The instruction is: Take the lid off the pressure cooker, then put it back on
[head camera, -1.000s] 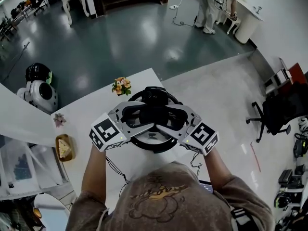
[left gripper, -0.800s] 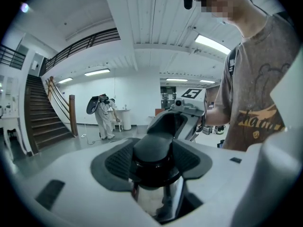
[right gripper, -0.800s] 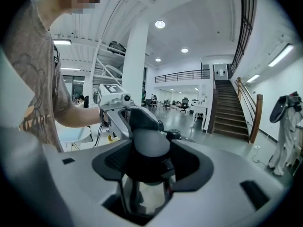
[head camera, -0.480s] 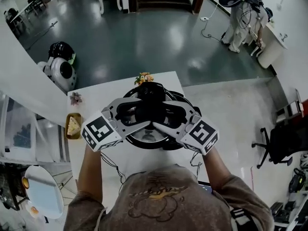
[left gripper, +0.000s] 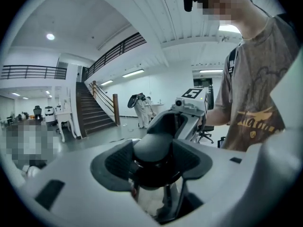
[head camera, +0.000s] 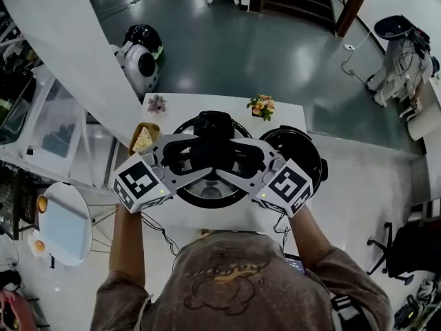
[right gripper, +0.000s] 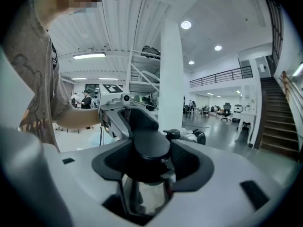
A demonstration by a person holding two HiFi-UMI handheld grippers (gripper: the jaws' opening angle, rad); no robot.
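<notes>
I am looking down on the white table (head camera: 186, 105), where the open black cooker pot (head camera: 298, 147) is standing near its three o'clock edge. The lid (head camera: 207, 193) is off the pot and is sitting just beside it at the pot's nine o'clock, over the middle of the table. I am gripping the lid's black handle (head camera: 215, 133) from both sides. The left tool (head camera: 196, 158) is reaching in from eight o'clock and the right tool (head camera: 238, 158) from four o'clock, each with jaws spread wide and pads pressing on the handle. A dish (head camera: 142, 140) is sitting at the lid's ten o'clock, a flower posy (head camera: 260, 105) at one and a small flower (head camera: 157, 103) at eleven.
</notes>
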